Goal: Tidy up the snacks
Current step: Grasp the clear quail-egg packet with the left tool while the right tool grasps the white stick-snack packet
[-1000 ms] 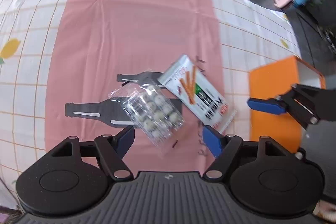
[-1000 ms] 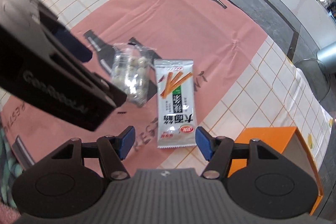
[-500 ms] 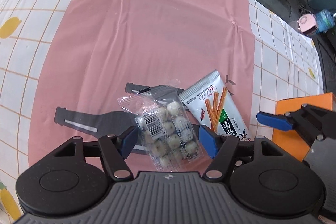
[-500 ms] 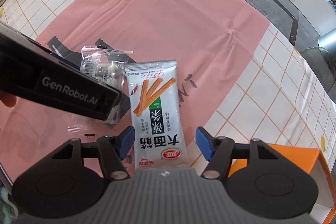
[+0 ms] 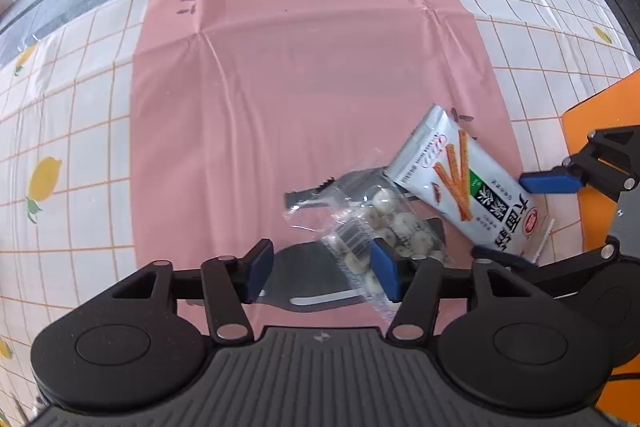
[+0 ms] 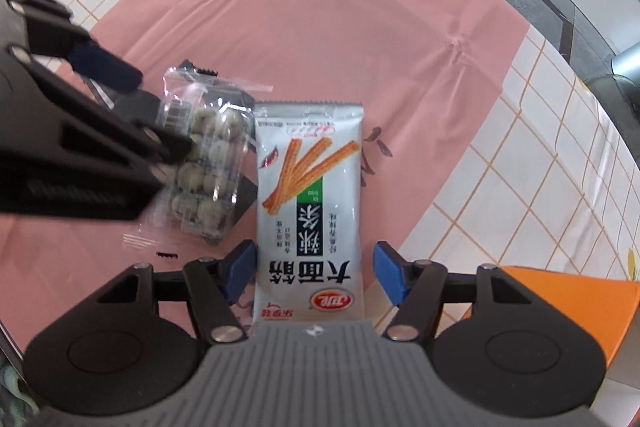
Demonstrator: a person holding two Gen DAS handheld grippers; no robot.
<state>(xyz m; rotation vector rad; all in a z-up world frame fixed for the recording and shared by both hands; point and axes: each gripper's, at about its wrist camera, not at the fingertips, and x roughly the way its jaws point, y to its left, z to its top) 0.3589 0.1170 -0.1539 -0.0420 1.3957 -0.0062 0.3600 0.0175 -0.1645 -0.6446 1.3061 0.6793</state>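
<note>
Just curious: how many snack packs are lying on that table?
2. A clear pack of round candies sits left of a white stick-snack bag, edges touching, on the pink cloth. Others may lie out of view.

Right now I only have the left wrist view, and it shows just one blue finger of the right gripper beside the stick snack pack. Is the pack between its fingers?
Observer: Yes. The right wrist view shows the right gripper open, with the stick snack pack lying lengthwise between its fingers, logo end nearest the camera.
Operator: Are the fingers touching it?
Observer: The left finger is right at the pack's edge, and I cannot tell whether it touches. The right finger shows a clear gap.
Operator: Anything crowding that side?
Observer: Only the orange box, just beyond the right finger and apart from the pack.
</note>
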